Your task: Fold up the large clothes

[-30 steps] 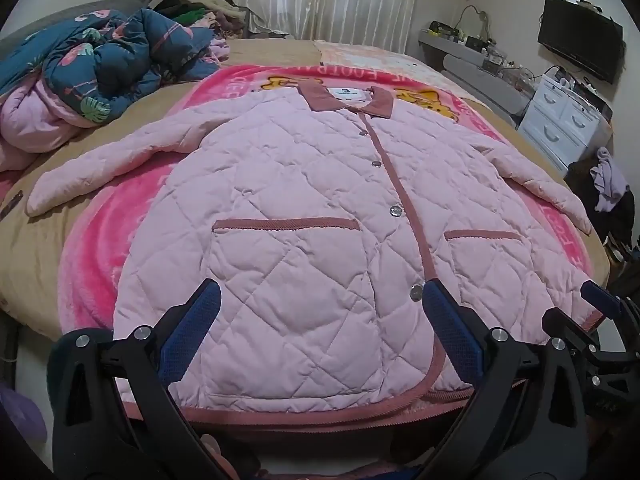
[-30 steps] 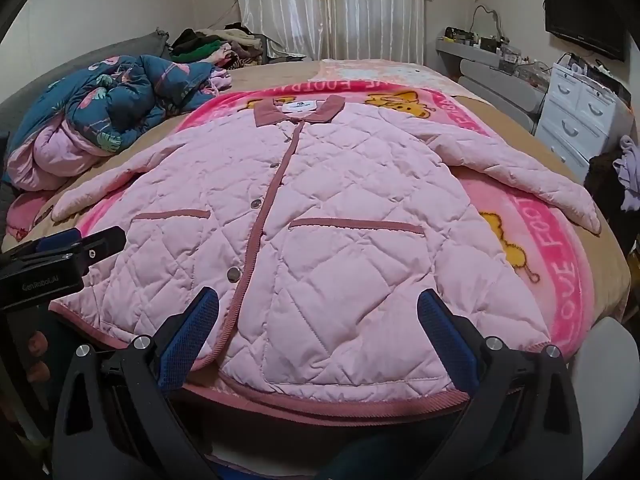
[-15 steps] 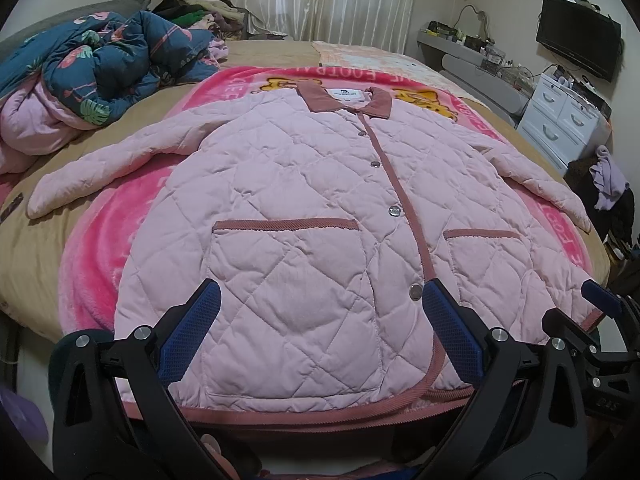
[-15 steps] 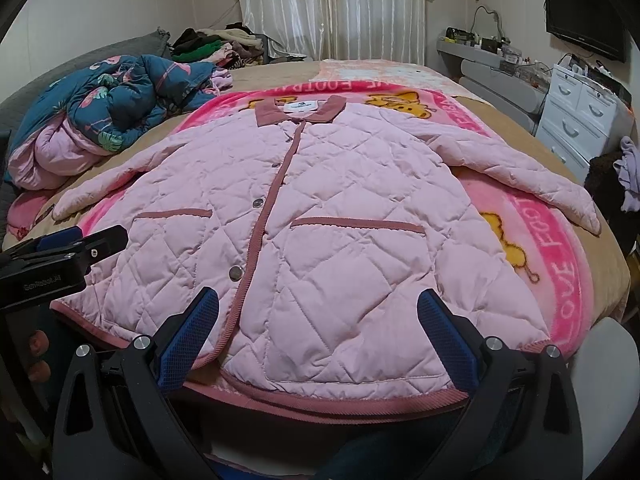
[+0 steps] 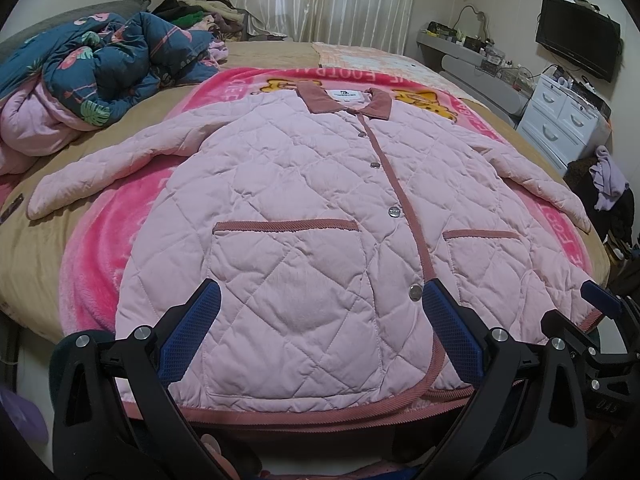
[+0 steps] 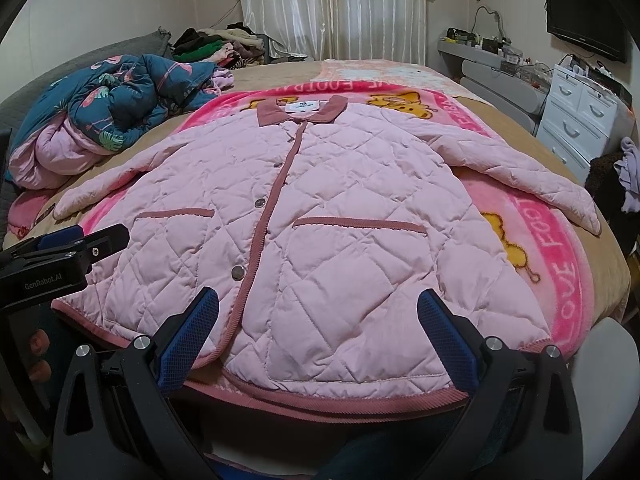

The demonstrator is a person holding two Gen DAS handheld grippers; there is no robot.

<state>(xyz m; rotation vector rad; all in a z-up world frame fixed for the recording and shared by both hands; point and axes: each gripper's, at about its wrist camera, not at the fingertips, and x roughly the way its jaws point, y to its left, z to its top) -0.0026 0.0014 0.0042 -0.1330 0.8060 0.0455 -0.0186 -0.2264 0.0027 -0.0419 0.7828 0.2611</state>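
Very little differs from a second ago. In the left wrist view the pink quilted jacket [image 5: 304, 216] sits slightly lower against the jaws than before, its collar [image 5: 344, 102] nearer the frame's middle. In the right wrist view the left gripper [image 6: 64, 256] has edged slightly lower at the side.

We cannot read the small label [image 5: 346, 95] inside the jacket [image 5: 304, 216] collar. The blanket [image 6: 560, 248] lettering runs under the jacket, and items on the upper-right shelf [image 5: 472, 46] are too small.
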